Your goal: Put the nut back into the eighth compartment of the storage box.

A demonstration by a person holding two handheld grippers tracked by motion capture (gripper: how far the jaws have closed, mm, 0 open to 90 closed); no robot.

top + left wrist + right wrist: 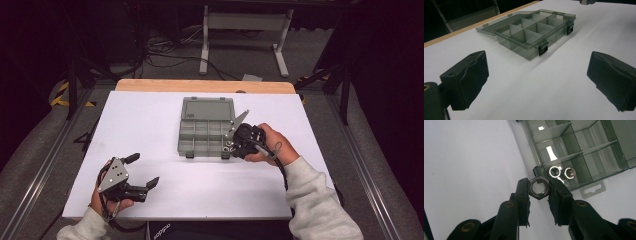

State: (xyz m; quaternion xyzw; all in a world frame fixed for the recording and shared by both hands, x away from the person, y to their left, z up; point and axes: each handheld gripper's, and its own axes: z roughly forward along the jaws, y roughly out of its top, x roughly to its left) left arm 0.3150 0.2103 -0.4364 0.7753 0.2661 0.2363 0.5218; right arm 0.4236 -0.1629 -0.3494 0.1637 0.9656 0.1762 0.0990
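1. White table (150, 125) carries an open compartment box (206, 131).
2. Right gripper (539, 188) clamps a hex nut (539, 187) between its jaws; the box lies just ahead, with two nuts (562, 172) inside.
3. Left gripper (141, 171) rests wide open, farther from the box.

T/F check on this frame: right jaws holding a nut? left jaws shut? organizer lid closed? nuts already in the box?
1. The right hand-held gripper clamps a hex nut. True.
2. The left hand-held gripper is shut on a nut. False: its jaws stand wide apart with nothing between them.
3. The organizer box has its lid closed. False: the lid lies folded back, open.
4. Two nuts already lie in a corner compartment. True.
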